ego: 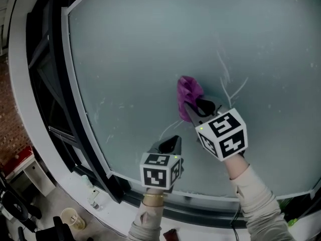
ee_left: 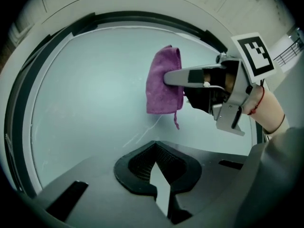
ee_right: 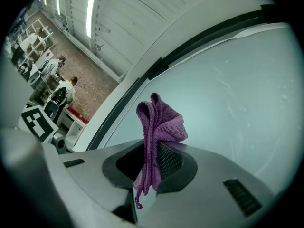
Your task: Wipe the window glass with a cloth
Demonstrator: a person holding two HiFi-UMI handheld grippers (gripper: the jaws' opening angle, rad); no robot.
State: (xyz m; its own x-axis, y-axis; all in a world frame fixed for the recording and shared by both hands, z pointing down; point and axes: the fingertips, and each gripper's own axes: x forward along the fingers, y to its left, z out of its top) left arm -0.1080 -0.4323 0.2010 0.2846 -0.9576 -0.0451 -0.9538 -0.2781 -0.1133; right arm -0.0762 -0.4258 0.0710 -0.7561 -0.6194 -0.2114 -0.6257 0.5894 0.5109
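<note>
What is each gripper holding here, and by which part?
The right gripper pinches the purple cloth across its folded lower part, the bunched top standing above the jaws. The left gripper holds nothing.

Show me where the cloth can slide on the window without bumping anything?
Wide bare window glass lies above and left of the purple cloth, out to the dark frame. Crowded: low middle, where the left claw sits beside the right claw.

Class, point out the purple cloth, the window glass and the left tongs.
purple cloth [ego: 188,92], head view, bunched upper fold.
window glass [ego: 150,44], head view, bare pane.
left tongs [ee_left: 155,148], left gripper view, between fingertips.
</note>
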